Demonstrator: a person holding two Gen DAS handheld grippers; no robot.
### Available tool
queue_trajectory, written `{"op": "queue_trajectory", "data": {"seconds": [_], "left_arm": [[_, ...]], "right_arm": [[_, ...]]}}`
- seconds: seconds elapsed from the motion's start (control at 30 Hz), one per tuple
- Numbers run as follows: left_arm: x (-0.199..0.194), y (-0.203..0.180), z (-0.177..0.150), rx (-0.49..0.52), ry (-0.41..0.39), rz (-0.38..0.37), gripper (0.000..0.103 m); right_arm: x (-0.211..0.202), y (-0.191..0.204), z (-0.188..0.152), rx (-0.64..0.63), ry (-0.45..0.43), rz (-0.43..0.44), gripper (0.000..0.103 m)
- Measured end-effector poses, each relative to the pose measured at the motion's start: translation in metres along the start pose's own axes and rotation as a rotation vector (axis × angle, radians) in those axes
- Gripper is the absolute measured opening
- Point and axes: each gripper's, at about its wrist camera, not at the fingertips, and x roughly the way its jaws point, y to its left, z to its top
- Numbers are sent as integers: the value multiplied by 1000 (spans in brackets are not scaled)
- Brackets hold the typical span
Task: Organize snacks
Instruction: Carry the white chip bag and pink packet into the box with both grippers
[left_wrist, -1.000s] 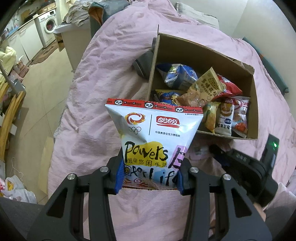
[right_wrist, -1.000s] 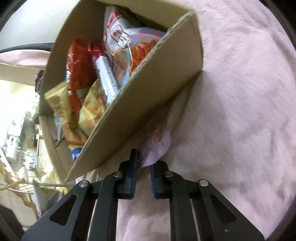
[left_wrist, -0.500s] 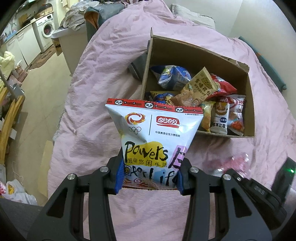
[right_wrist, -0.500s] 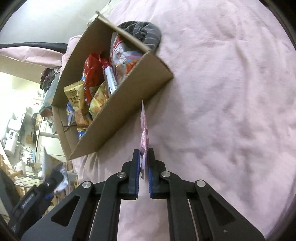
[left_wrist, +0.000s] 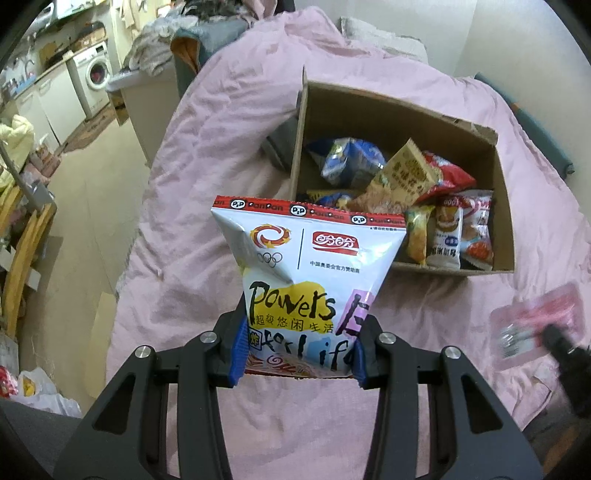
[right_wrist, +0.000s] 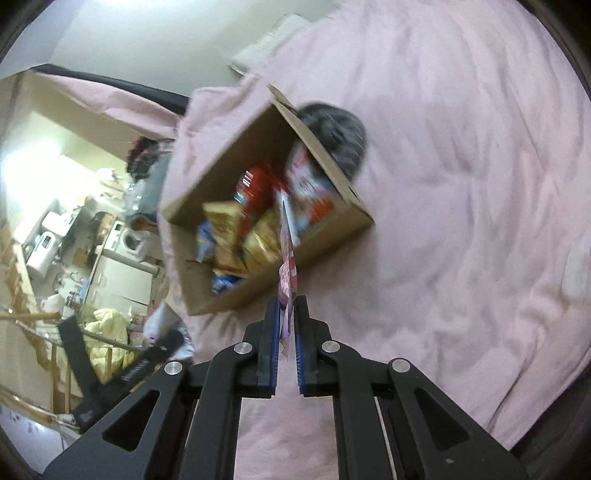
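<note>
On the pink bed (left_wrist: 192, 155), box (left_wrist: 506, 206) at 1 o'clock; my left fingers (left_wrist: 236, 354) clamp the chips (left_wrist: 306, 266), right fingers (right_wrist: 271, 347) pinch a pink packet (right_wrist: 287, 273), both ready for boxing

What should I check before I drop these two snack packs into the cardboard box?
1. Left gripper firmly holds the white snack bag: ok.
2. Right gripper holds the pink packet: ok, thin edge grip.
3. Cardboard box open on top: ok.
4. Free space at the box's back: ok.
5. Both packs above the box opening: not ok.
6. Pink packet's shape: cannot tell, blurred.
</note>
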Motion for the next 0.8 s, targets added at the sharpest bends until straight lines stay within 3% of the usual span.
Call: {"op": "queue_trajectory", "data": {"seconds": [0.3, 0.6, 0.8], "left_arm": [[-13, 2, 13, 5, -40, -1, 39], [-22, -7, 64, 5, -90, -16, 39], [-8, -21, 94, 31, -115, -21, 39]], "right_arm": [[-6, 27, 52, -142, -55, 46, 8], [22, 51, 103, -205, -61, 62, 8], [52, 62, 115, -231, -25, 102, 8]]}}
